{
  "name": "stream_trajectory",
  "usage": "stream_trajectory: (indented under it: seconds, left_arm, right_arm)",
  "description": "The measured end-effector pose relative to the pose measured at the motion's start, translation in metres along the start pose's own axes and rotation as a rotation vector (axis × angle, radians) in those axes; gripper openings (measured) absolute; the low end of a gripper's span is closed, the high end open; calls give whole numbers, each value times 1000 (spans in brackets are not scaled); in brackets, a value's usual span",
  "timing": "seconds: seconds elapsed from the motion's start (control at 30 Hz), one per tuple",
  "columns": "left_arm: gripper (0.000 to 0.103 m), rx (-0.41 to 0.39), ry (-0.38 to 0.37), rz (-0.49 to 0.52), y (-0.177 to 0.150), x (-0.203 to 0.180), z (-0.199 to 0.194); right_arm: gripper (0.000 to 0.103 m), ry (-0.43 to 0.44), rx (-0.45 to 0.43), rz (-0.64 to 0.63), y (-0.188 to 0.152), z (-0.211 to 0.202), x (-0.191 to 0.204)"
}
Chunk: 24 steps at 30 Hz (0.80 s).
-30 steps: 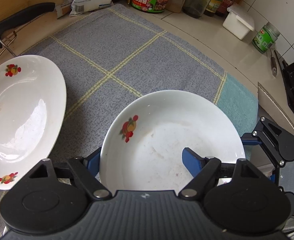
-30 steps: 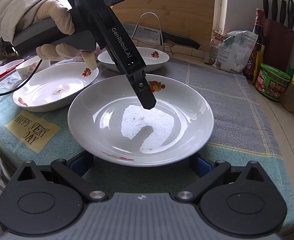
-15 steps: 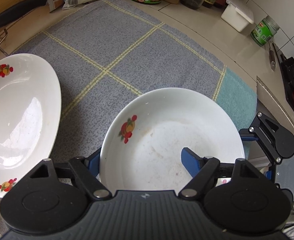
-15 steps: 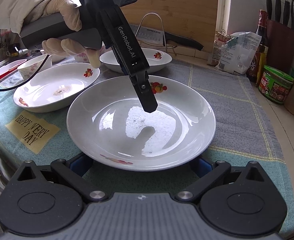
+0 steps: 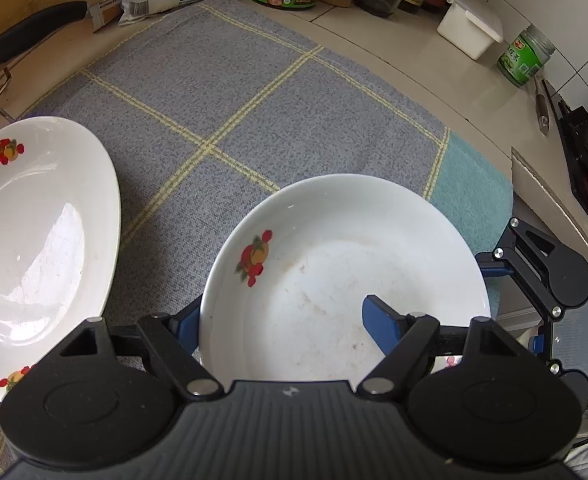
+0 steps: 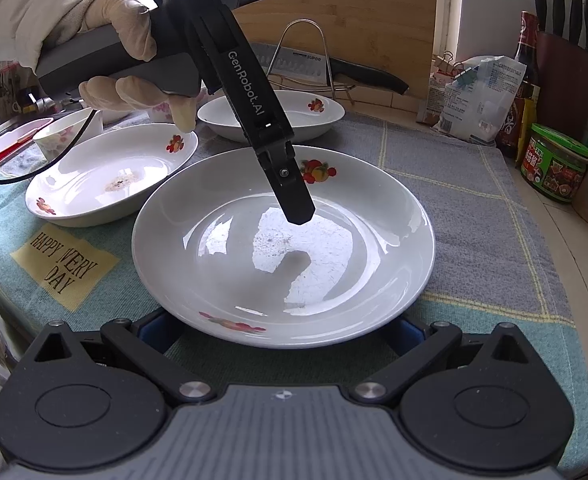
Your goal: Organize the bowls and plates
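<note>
White plates (image 6: 283, 248) carry red-and-orange fruit motifs; the grey cloth (image 5: 253, 92) has yellow grid lines.

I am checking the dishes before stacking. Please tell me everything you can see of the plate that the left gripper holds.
The plate is white, deep and round, glossy like glazed ceramic, with fruit prints near its rim and faint dried smears inside. It lies upright on the grey checked cloth. The left gripper is shut on its rim, one finger inside, one outside. The open right gripper brackets its near edge.
</note>
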State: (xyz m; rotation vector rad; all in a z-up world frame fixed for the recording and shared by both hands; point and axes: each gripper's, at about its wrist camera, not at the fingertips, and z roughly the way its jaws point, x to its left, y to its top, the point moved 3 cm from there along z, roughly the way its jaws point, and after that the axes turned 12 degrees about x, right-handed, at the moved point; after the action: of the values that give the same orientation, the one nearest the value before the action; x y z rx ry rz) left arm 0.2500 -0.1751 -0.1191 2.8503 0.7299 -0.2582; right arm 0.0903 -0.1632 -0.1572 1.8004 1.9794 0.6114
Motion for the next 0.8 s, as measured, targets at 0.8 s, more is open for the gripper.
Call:
stream_trajectory:
  seconds: [0.8]
  left_arm:
    - [79,-57,-3,13,20,-10,-20]
  right_arm:
    - [103,-36,18,-9,12,-14,-14]
